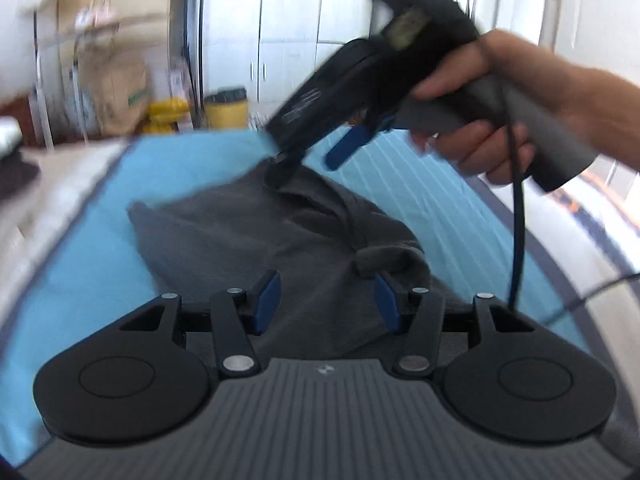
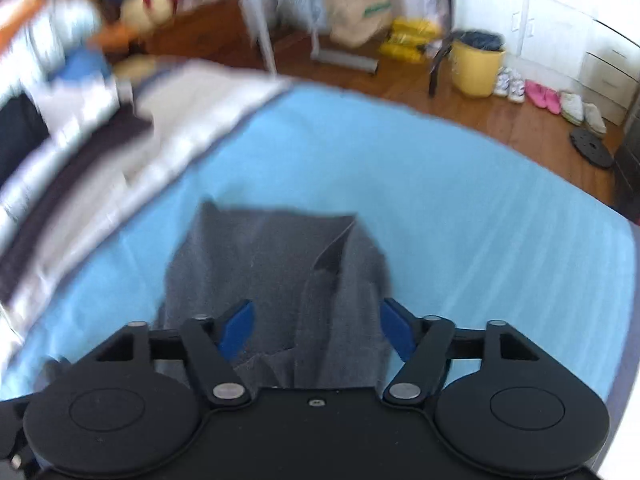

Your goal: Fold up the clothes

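Note:
A dark grey garment (image 1: 256,236) lies bunched on a light blue sheet (image 1: 80,280). My left gripper (image 1: 326,300) is open just above the garment's near edge, with a rolled fold beside its right finger. In the left wrist view my right gripper (image 1: 312,156) hangs over the garment's far edge, its lower tip touching the cloth. In the right wrist view the right gripper (image 2: 316,332) is open, its blue pads on either side of the grey garment (image 2: 276,276), which rises between them. The blue sheet (image 2: 480,220) lies all around.
A white and dark striped cover (image 2: 100,152) lies at the left of the sheet. Beyond the bed's end are a wooden floor, a yellow bin (image 2: 476,64), several shoes (image 2: 544,96), a paper bag (image 2: 360,4) and white cupboards (image 1: 288,28).

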### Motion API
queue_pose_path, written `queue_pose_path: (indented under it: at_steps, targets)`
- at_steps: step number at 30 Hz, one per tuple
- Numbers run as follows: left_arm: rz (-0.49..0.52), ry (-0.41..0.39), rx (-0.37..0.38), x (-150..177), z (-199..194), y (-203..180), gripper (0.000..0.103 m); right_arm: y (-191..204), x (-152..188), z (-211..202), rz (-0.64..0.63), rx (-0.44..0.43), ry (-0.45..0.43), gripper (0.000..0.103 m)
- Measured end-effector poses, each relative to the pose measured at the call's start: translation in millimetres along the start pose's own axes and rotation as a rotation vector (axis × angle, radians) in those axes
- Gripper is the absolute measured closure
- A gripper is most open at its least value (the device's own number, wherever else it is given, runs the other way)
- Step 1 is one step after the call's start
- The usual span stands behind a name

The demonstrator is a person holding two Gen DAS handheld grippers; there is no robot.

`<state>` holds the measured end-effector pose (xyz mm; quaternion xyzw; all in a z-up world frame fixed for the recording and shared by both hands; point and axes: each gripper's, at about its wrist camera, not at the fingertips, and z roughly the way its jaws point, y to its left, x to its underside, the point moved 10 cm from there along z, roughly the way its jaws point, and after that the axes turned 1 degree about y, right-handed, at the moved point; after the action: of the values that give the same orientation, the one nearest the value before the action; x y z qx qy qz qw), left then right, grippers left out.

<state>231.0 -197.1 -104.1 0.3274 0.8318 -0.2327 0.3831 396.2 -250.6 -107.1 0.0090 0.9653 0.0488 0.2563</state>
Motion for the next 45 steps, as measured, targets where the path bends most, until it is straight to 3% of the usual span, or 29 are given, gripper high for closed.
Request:
queue_pose_path:
  at_steps: [1, 2, 3, 4, 8, 11, 13, 16, 18, 20, 21, 23, 25, 26, 27, 28, 32, 35, 38, 39, 41, 43, 45]
  targets:
    - [-0.018, 0.021, -0.008, 3.0, 5.9, 2.9, 0.052, -1.5, -1.1, 8.9, -0.027, 0.067, 0.010, 0.031]
    - [-0.029, 0.035, -0.024, 6.2, 9.6, 5.6, 0.052, -3.8, -2.8, 16.4, -0.055, 0.128, 0.015, 0.054]
    - [-0.041, 0.047, -0.038, 9.2, 13.2, 8.4, 0.052, -8.8, -6.3, 19.9, -0.078, 0.170, 0.006, 0.092]
    - [-0.054, 0.053, -0.040, 11.5, 15.7, 11.4, 0.052, -17.1, -10.5, 20.7, -0.076, 0.193, -0.003, 0.100]
    - [-0.075, 0.051, -0.046, 14.0, 16.1, 19.2, 0.052, -71.3, -23.5, 5.5, 0.080, 0.235, -0.084, 0.100]
    - [-0.059, 0.035, -0.045, 7.8, 11.5, 19.4, 0.052, -101.4, -21.4, 2.8, 0.142, 0.202, -0.081, 0.100]
    - [-0.057, -0.009, 0.020, -2.9, 4.6, 10.3, 0.052, -116.7, -19.2, 2.5, 0.187, 0.141, -0.077, 0.100]
    - [-0.064, -0.046, 0.151, -15.8, -1.7, -8.8, 0.052, -122.3, -13.6, -2.8, 0.300, -0.059, -0.101, 0.089]
    - [-0.066, -0.035, 0.213, -18.8, 3.4, -19.6, 0.052, -118.2, -8.3, -7.2, 0.367, -0.205, -0.089, 0.057]
    - [-0.077, 0.017, 0.231, -15.1, 18.2, -25.1, 0.052, -109.2, -2.3, -11.2, 0.372, -0.298, -0.080, 0.047]
    - [-0.082, 0.045, 0.234, -12.9, 25.8, -27.8, 0.052, -104.6, 1.7, -11.2, 0.352, -0.303, -0.063, 0.044]
    - [-0.064, 0.084, 0.173, -7.7, 39.0, -30.7, 0.043, -97.6, 10.2, -8.0, 0.290, -0.267, -0.030, 0.044]
    - [-0.033, 0.104, 0.097, -4.4, 49.7, -32.5, 0.044, -90.9, 18.7, -6.0, 0.226, -0.233, -0.022, 0.044]
    - [-0.022, 0.106, 0.062, -4.8, 53.1, -31.6, 0.057, -87.1, 20.1, -6.3, 0.185, -0.225, -0.045, 0.066]
    - [-0.026, 0.077, 0.038, -12.6, 50.1, -24.5, 0.075, -83.2, 21.5, -6.7, 0.143, -0.216, -0.067, 0.095]
    - [-0.029, 0.048, 0.015, -20.5, 46.9, -17.5, 0.093, -80.4, 21.9, -8.0, 0.106, -0.201, -0.096, 0.099]
    - [-0.044, -0.067, -0.080, -51.6, 33.0, 10.8, 0.093, -99.9, 1.2, -22.3, 0.216, -0.159, -0.234, 0.100]
    - [-0.057, -0.147, -0.150, -74.3, 22.8, 33.0, 0.093, -109.2, -16.8, -25.9, 0.348, -0.200, -0.258, 0.100]
    - [-0.083, -0.119, -0.236, -86.0, 38.3, 68.4, 0.093, -107.6, -34.6, -26.0, 0.378, -0.206, -0.277, 0.086]
    - [-0.082, -0.101, -0.277, -87.9, 44.9, 81.3, 0.093, -109.2, -39.2, -29.2, 0.394, -0.223, -0.310, 0.057]
    - [-0.092, -0.057, -0.343, -87.8, 58.3, 107.9, 0.093, -116.2, -38.9, -36.2, 0.481, -0.282, -0.384, 0.031]
    - [-0.146, -0.011, -0.352, -83.5, 70.7, 132.9, 0.093, -118.4, -34.9, -34.1, 0.569, -0.357, -0.439, 0.031]
    - [-0.207, 0.017, -0.326, -78.3, 78.9, 151.6, 0.093, -114.0, -25.0, -21.8, 0.565, -0.382, -0.409, 0.031]
